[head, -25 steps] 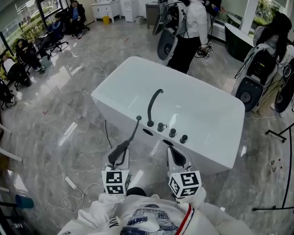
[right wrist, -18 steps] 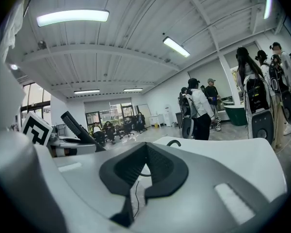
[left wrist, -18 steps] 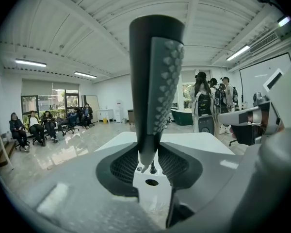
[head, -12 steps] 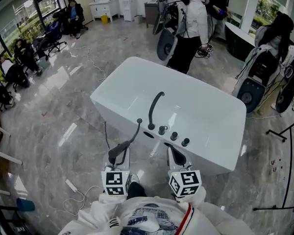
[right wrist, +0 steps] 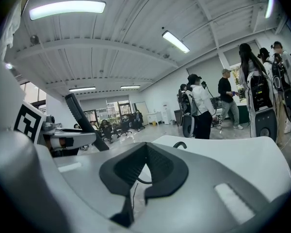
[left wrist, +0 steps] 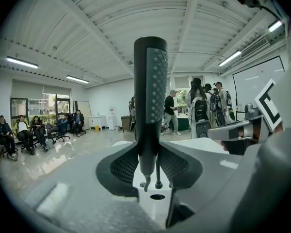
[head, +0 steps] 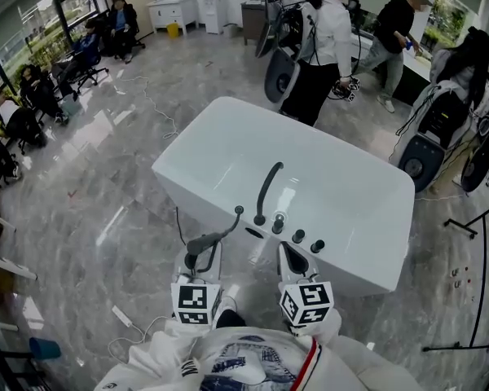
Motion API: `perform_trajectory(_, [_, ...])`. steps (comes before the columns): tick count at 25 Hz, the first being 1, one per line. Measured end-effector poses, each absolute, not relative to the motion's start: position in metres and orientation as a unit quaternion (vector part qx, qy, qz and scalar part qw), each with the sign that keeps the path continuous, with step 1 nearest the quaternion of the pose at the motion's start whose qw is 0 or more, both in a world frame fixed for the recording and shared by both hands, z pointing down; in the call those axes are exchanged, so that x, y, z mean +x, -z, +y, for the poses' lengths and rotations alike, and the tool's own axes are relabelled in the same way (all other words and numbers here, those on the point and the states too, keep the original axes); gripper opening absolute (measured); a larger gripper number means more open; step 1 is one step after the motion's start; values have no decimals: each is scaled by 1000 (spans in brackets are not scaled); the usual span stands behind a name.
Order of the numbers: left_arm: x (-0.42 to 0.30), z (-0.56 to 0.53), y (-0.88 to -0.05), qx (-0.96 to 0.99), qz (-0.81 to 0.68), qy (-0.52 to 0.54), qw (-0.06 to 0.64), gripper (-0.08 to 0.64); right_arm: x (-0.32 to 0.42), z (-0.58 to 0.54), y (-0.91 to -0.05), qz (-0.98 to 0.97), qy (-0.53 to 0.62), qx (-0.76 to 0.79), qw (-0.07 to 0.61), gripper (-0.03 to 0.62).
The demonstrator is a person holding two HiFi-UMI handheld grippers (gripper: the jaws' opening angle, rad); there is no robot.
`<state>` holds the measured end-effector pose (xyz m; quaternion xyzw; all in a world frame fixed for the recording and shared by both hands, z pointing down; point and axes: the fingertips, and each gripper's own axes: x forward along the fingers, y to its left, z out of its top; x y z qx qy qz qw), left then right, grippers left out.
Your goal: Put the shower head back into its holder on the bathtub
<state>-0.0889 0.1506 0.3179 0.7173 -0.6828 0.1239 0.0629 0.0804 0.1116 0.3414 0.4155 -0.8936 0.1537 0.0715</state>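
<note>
Left claw (left wrist: pixel 150 165): we see both dark pads pressed against the handle of the shower head (left wrist: pixel 150 91).
Shower head: it stands upright between the pads, dark, with its dotted spray face turned to our right.
Bathtub (left wrist: pixel 211 144): its white rim lies beyond the claw, and a dark hole (left wrist: pixel 157 196) shows low between the pads.
Standing people (left wrist: pixel 200 108): several stand past the tub.
Seated people (left wrist: pixel 19 132): we see them on chairs at far left, by the windows.
</note>
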Motion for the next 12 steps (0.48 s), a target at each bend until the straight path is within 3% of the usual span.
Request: perform_trajectory(12, [-111, 102, -305, 752, -649, -109, 47, 132, 50, 75, -337, -879, -147, 447, 74, 6])
